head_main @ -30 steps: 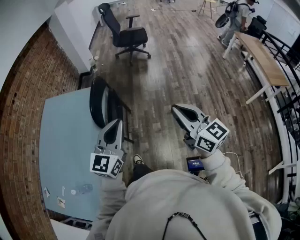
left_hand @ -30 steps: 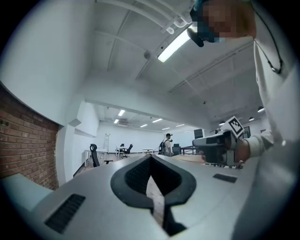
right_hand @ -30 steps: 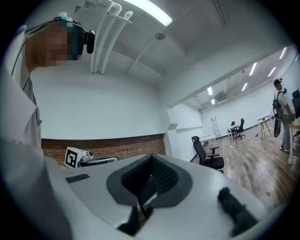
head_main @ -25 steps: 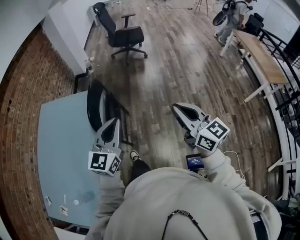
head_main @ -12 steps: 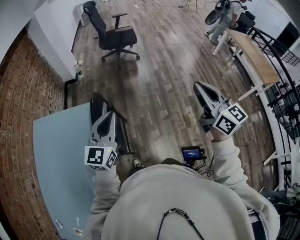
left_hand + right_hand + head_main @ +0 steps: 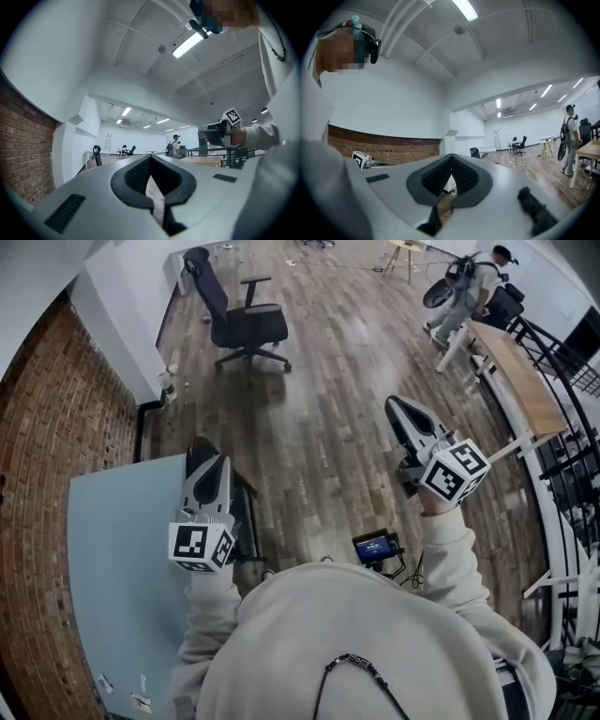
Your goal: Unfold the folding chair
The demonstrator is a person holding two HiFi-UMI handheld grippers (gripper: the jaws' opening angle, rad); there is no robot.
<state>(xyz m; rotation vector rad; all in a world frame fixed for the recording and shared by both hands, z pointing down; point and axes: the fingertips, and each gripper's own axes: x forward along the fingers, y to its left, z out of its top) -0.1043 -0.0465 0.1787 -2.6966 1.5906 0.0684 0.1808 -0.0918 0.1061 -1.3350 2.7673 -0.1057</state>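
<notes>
Folding chair folded beside table; left gripper, right gripper closed.

1. A cream hooded sweatshirt with long, loose sleeves fills the head view's 6 o'clock.
2. A thin black cord loops at its neck.
3. The left claw, at 9 o'clock, is tapered pale-grey plastic with black ribbed pads and a white cube printed with black square markers.
4. The right claw, at 2 o'clock, looks the same, with its own marker cube.

black folding chair, pale blue table, red brick wall
</notes>
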